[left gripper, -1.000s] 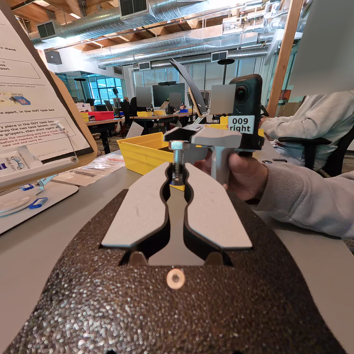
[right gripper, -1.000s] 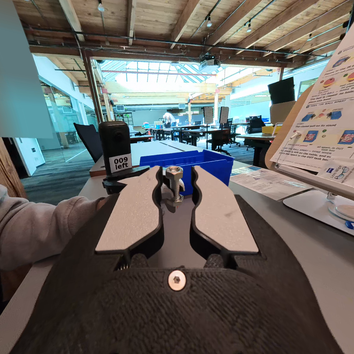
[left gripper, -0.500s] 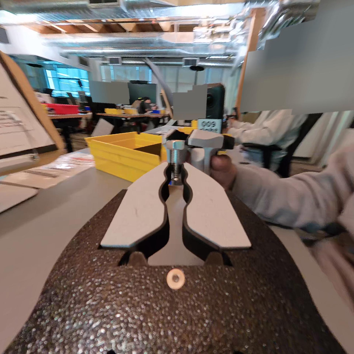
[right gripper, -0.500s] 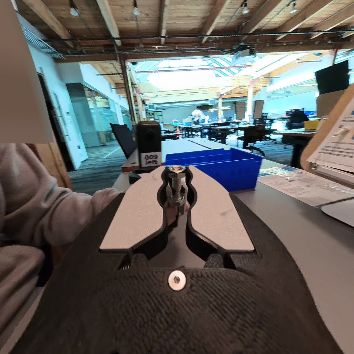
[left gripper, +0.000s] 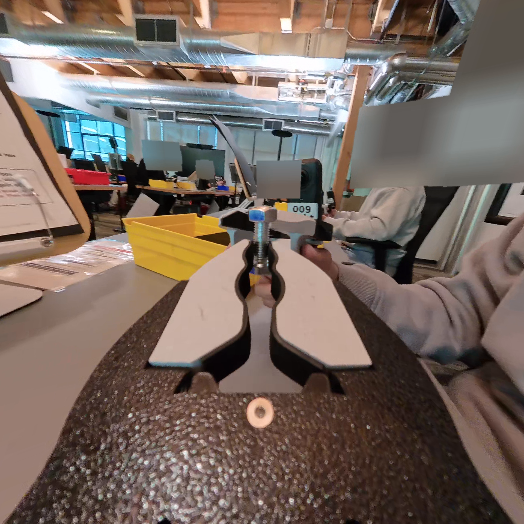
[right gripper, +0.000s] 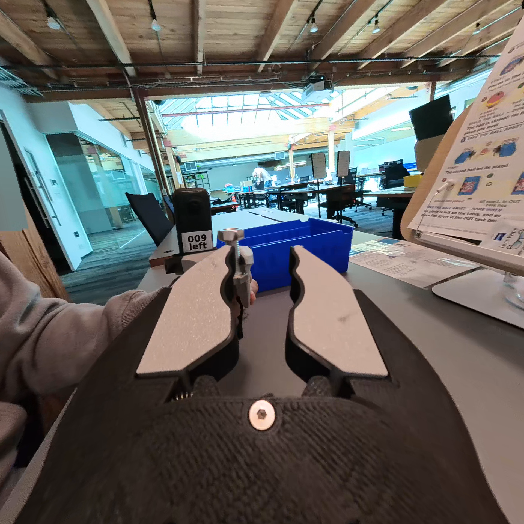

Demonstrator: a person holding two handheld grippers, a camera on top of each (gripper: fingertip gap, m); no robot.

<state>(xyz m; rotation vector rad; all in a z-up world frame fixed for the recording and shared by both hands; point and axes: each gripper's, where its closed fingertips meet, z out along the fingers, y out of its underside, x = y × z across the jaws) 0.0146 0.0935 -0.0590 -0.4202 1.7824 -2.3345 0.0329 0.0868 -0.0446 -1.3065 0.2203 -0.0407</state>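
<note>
White stickers (right gripper: 196,241) on camera bodies; printed instruction sheet (right gripper: 482,158).

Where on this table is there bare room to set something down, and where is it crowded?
Bare grey table lies between the blue bin, the stand base and the right gripper; another patch lies left of the left gripper, before the yellow bin. It is crowded at the bolt, where both grippers meet.

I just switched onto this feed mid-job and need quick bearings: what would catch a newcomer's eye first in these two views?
A silver bolt stands upright, clamped in the left gripper, dead centre of its view. The right gripper faces it with jaws spread wide, the bolt near its left finger. Behind them sit a yellow bin and a blue bin on the grey table.
</note>
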